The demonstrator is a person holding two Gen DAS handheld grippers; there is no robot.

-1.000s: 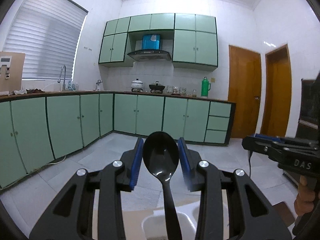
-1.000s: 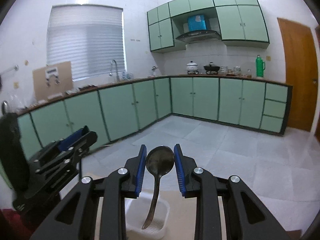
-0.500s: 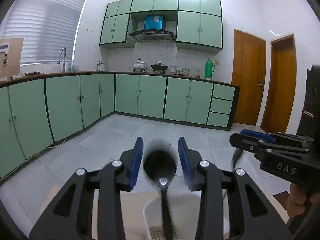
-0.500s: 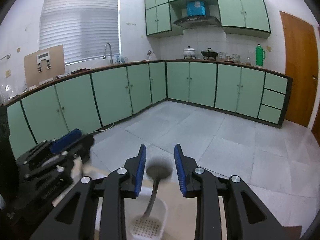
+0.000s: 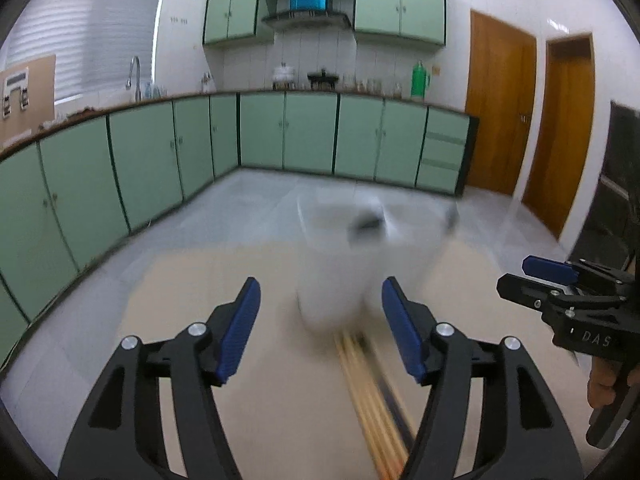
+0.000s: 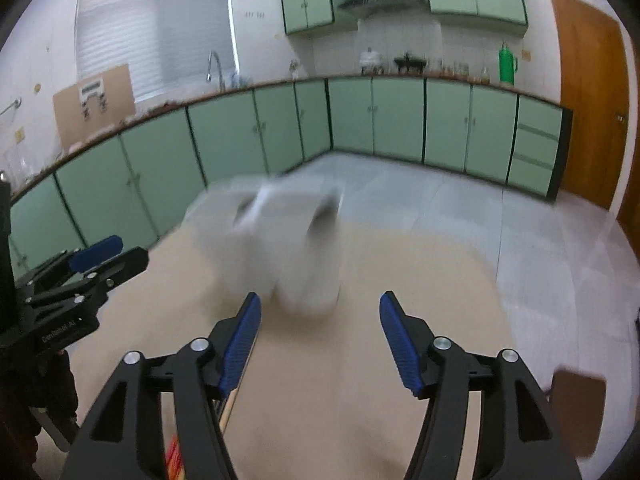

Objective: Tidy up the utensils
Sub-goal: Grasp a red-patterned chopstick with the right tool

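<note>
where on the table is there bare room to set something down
Bare tabletop lies right of the white holder, out to the table's right edge, and another bare patch lies left of the holder. It is crowded just in front of the holder, where the chopsticks lie.

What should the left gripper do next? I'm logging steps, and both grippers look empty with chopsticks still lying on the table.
Probably lower the left gripper, jaws just opened with nothing between them, onto the wooden chopsticks lying directly below it in front of the blurred white holder, then close on them. The right gripper is open too.
</note>
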